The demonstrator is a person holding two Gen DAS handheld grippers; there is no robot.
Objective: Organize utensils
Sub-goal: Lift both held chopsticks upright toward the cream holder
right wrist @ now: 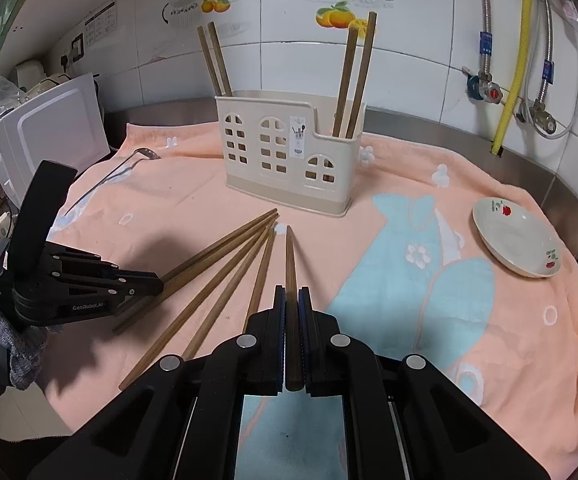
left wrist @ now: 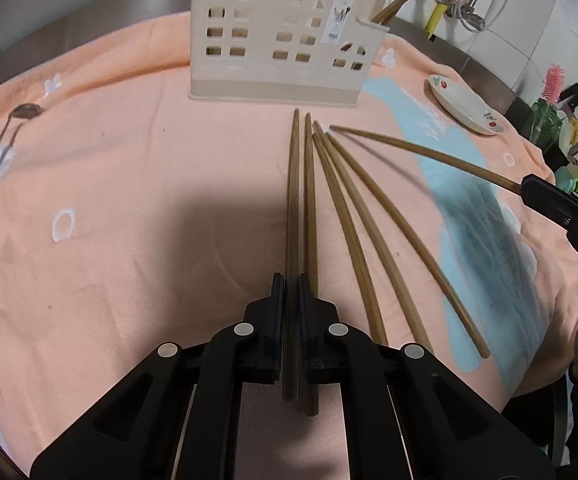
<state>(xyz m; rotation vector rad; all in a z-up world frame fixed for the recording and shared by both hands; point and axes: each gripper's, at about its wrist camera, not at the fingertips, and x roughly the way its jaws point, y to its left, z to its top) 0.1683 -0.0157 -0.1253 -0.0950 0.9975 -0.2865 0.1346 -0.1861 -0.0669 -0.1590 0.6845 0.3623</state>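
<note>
Several brown wooden chopsticks fan out on the orange towel (left wrist: 129, 200), tips toward the cream utensil holder (left wrist: 281, 40) (right wrist: 289, 160). My left gripper (left wrist: 291, 280) (right wrist: 161, 280) is shut on the leftmost chopstick (left wrist: 292, 200), near its thick end. A second chopstick (left wrist: 310, 208) lies right beside it, outside the pads. My right gripper (right wrist: 291, 292) (left wrist: 527, 184) is shut on the rightmost chopstick (right wrist: 289, 260) (left wrist: 429, 152). Two pairs of chopsticks (right wrist: 355, 76) (right wrist: 215, 60) stand in the holder. A metal spoon (left wrist: 27, 111) (right wrist: 145, 155) lies at the far left.
A small flowered dish (right wrist: 517, 240) (left wrist: 465, 110) sits on the towel at the right. A white appliance (right wrist: 45, 140) stands at the left. Pipes and valves (right wrist: 489, 88) run down the tiled wall behind. Knives (left wrist: 577, 96) stand beyond the towel's right edge.
</note>
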